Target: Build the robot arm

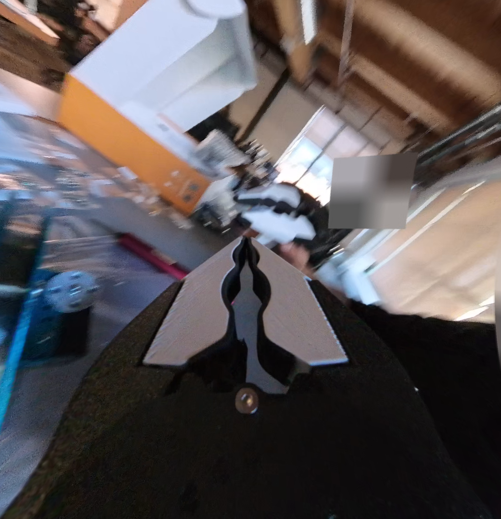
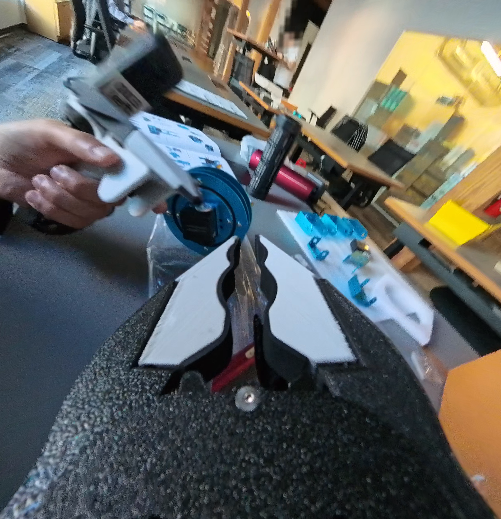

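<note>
Two hand-held tongs meet over a grey desk (image 2: 61, 280) strewn with kit parts.

Along the desk's right edge lies a white foam tray (image 2: 398, 303) carrying small blue brackets (image 2: 332, 229), likely laid out so they are easy to find. Near the desk's middle a blue disc (image 2: 238, 202) stands tilted, partly on a clear plastic bag (image 2: 159, 261). A magenta cylinder (image 2: 288, 177) lies behind it, toward the far edge. A hand (image 2: 47, 174) grips the left tongs (image 2: 197, 200), clenched tip to tip, with the tips touching a black block (image 2: 200, 224) on the disc's face, seemingly to steady or work it. The right tongs (image 2: 247, 241) sit just beside the disc, a narrow slit between the jaws. Bag film shows through the slit, but I cannot tell whether it is pinched.
</note>
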Tool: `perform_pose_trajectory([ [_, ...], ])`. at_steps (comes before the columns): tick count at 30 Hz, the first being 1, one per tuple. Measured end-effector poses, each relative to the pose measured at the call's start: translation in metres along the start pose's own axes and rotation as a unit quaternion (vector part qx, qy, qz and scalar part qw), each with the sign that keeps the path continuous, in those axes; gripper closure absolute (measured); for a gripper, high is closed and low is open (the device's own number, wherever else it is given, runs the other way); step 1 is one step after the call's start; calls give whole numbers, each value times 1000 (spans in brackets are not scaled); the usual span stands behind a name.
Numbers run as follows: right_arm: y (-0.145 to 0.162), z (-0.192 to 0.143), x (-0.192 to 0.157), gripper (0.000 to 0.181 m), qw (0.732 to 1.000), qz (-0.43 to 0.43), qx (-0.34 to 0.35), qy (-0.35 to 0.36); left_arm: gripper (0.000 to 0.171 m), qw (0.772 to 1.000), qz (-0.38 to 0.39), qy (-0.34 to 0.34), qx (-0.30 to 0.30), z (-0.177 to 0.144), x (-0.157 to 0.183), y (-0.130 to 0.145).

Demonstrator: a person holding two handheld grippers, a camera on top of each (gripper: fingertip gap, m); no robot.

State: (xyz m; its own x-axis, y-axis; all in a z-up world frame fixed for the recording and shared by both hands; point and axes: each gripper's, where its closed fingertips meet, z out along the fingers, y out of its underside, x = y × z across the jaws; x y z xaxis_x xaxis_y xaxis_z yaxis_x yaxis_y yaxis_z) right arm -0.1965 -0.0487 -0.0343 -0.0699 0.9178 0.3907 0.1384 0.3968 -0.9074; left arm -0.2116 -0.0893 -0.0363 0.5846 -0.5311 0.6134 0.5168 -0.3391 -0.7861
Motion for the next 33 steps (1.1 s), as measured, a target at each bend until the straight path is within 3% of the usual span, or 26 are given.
perform_pose_trajectory([
  [2,18,4,9,170,999,35,-32,-7,171,987,105,-98,-68,-12,-22,17],
  [5,53,10,2,170,988,71,-113,-75,158,933,239,-217,-159,-30,-50,38],
  [7,76,12,6,167,982,75,-157,-72,157,895,293,-283,-184,-41,-65,42],
  [9,94,15,-8,166,970,95,-192,-116,157,880,300,-299,-216,-45,-71,54],
  [14,118,36,-29,162,957,76,-243,-141,156,871,311,-304,-228,-46,-74,62],
  [20,105,55,-27,172,944,66,-280,-162,157,881,312,-291,-207,-49,-64,62],
  [23,107,60,-39,167,924,75,-314,-206,157,883,324,-284,-188,-54,-56,57],
  [28,130,65,-43,172,907,16,-344,-241,157,889,362,-233,-153,-58,-30,56],
  [33,124,66,-41,170,891,29,-328,-314,156,891,376,-188,-170,-63,-17,71],
])
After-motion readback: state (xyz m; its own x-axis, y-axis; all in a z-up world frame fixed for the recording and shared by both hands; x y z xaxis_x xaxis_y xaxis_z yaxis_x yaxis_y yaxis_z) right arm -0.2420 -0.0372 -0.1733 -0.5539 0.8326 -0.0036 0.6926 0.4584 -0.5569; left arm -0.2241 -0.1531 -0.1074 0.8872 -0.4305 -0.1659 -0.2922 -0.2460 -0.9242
